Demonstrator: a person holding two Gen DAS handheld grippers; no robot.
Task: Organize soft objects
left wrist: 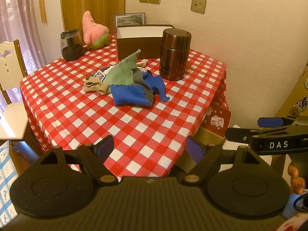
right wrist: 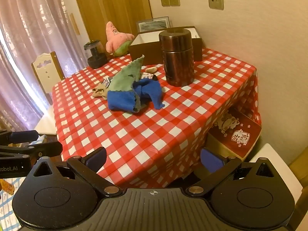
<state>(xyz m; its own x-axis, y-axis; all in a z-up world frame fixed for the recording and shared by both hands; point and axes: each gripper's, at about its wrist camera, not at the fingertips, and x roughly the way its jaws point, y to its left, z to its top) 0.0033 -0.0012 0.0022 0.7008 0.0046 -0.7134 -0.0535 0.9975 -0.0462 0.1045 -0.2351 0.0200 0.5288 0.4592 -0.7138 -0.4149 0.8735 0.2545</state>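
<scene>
A: What was seen at the left of the table (left wrist: 134,130)?

B: A dark jar (left wrist: 71,45) and a pink plush star (left wrist: 92,29) were set at the far left corner of the red-checked cloth. A beige sock (left wrist: 94,86) was laid just left of the pile.

A: And the pile itself?

B: A green cloth (left wrist: 123,69) was draped over a blue cloth (left wrist: 134,93) near the middle, touching. An open brown box (left wrist: 138,44) was placed behind them, and a brown flask (left wrist: 175,53) was stood to the right.

A: How were the 2 grippers held?

B: The left gripper (left wrist: 150,148) was spread wide, nothing gripped, short of the table's near edge. The right gripper (right wrist: 154,158) was likewise opened wide and empty, well apart from the cloths.
</scene>
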